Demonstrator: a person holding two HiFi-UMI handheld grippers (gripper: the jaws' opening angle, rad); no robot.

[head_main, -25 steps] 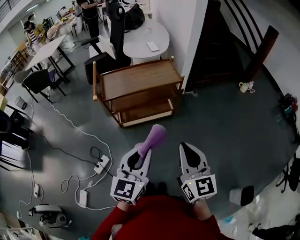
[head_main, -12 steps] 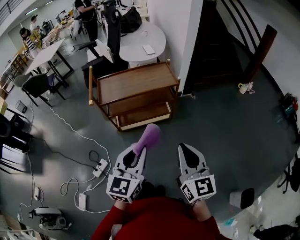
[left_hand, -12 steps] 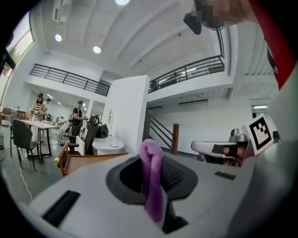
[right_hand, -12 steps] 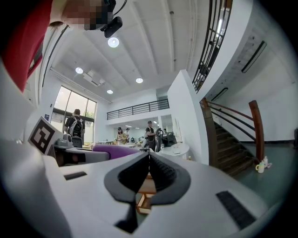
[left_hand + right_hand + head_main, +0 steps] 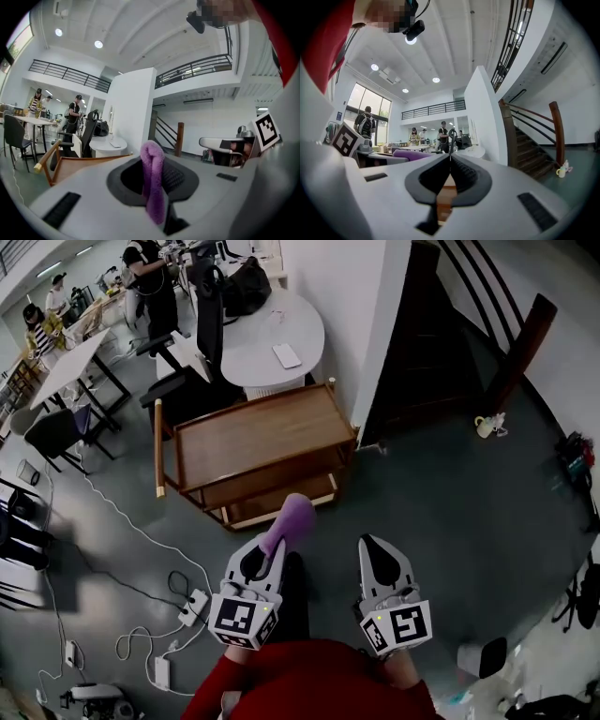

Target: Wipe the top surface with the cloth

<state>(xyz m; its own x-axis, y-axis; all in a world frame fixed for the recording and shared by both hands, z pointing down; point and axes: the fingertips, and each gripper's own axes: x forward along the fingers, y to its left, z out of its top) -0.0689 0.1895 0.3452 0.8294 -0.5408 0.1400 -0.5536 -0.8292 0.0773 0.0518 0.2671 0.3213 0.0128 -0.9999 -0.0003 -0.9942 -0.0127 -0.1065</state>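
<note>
A wooden cart (image 5: 253,437) with a flat brown top and two lower shelves stands on the grey floor ahead of me. My left gripper (image 5: 267,545) is shut on a purple cloth (image 5: 288,522), which sticks out past the jaw tips just short of the cart's near side. In the left gripper view the purple cloth (image 5: 153,180) hangs folded between the jaws, with the cart (image 5: 77,165) low at the left. My right gripper (image 5: 376,549) is shut and holds nothing, beside the left one. The right gripper view shows its jaws (image 5: 450,161) pressed together.
A round white table (image 5: 272,338) and black office chairs (image 5: 192,343) stand behind the cart. A white wall corner (image 5: 375,334) and a dark staircase (image 5: 441,343) are to the right. Cables and power strips (image 5: 192,601) lie on the floor at left. People stand at desks far left.
The cart has drawn nearer and sits lower in the head view. Both grippers hold their pose, the left still clamped on the cloth.
</note>
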